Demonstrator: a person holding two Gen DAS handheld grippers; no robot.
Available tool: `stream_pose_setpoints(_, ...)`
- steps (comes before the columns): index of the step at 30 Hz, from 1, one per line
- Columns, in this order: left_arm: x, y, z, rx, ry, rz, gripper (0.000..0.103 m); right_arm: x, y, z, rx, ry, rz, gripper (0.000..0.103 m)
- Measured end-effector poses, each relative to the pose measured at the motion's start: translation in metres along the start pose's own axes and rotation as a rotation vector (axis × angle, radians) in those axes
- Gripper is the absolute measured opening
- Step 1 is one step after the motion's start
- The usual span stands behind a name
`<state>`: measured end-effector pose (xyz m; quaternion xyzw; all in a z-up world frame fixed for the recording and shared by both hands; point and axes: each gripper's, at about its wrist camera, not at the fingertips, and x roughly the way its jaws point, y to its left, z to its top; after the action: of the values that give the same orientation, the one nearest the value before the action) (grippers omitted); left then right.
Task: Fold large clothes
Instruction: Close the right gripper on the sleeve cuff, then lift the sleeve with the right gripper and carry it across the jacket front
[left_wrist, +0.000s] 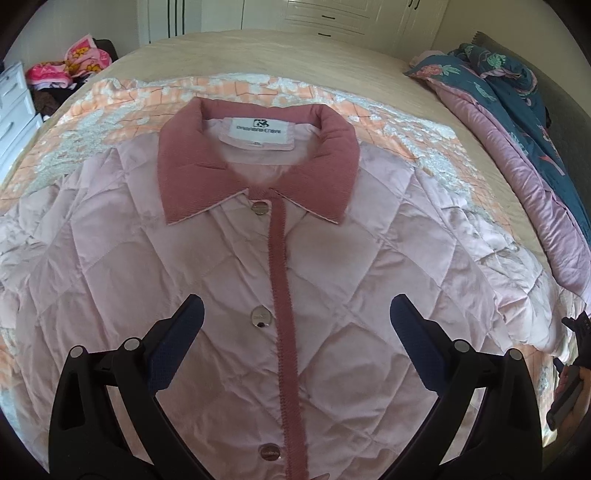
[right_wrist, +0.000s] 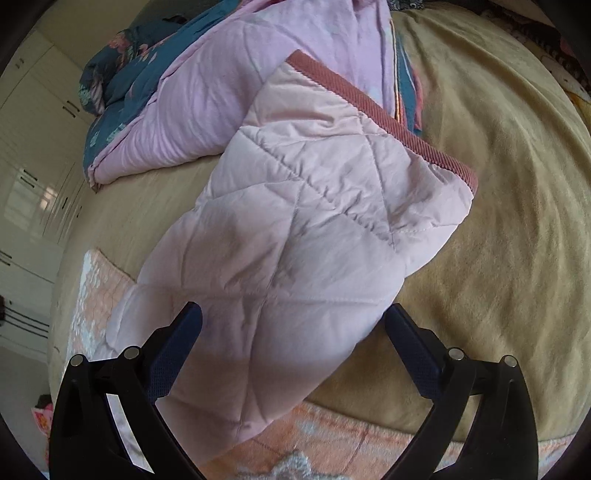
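A pale pink quilted jacket (left_wrist: 207, 266) lies front-up on the bed, snapped shut along a dusty-rose placket, with a rose corduroy collar (left_wrist: 184, 162) and a white label. My left gripper (left_wrist: 296, 314) hovers open over the jacket's chest, its dark blue pads either side of a metal snap (left_wrist: 261, 318). In the right wrist view one sleeve (right_wrist: 295, 221) stretches away across the bed, ending in a rose cuff (right_wrist: 380, 114). My right gripper (right_wrist: 293, 319) is open above the sleeve's upper part, holding nothing.
Under the jacket lies an orange and white patterned blanket (left_wrist: 258, 92) on a beige bedspread (right_wrist: 498, 221). A lilac and teal floral quilt (left_wrist: 517, 129) is bunched on the right. White drawers (left_wrist: 14, 110) and pink clothes (left_wrist: 74, 62) stand left; wardrobes behind.
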<state>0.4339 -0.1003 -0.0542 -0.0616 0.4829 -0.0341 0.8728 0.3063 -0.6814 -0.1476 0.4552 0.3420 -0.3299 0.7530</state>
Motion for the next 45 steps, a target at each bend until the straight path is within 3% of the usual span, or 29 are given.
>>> stream_pose_setpoints(5, -0.004, 0.011, 0.005, -0.010, -0.013, 0.008, 0.095, 0.004, -0.014, 0.011, 0.099, -0.027, 0.061, 0.098)
stream_pose_setpoints(7, -0.007, 0.017, 0.008, -0.018, -0.020, 0.008, 0.095, 0.001, -0.016, 0.011, 0.102, -0.054, 0.076, 0.093)
stream_pose_setpoints(10, -0.013, 0.024, 0.010, -0.034, -0.027, 0.002, 0.095, -0.006, -0.013, 0.009, 0.046, -0.098, 0.077, 0.062)
stream_pose_setpoints(12, -0.018, 0.028, 0.012, -0.038, -0.035, 0.004, 0.095, -0.012, -0.013, 0.010, 0.038, -0.111, 0.130, 0.038)
stream_pose_setpoints(18, -0.039, 0.039, 0.018, -0.058, -0.062, 0.004, 0.095, -0.070, 0.021, 0.007, -0.110, -0.202, 0.290, 0.019)
stream_pose_setpoints(23, -0.064, 0.051, 0.025, -0.080, -0.092, -0.006, 0.095, -0.121, 0.086, -0.001, -0.266, -0.249, 0.407, 0.016)
stream_pose_setpoints(34, -0.124, 0.090, 0.031, -0.113, -0.167, -0.015, 0.095, -0.213, 0.211, -0.069, -0.590, -0.286, 0.600, 0.015)
stream_pose_setpoints(45, -0.155, 0.139, 0.020, -0.146, -0.226, -0.041, 0.095, -0.262, 0.278, -0.151, -0.779, -0.263, 0.706, 0.014)
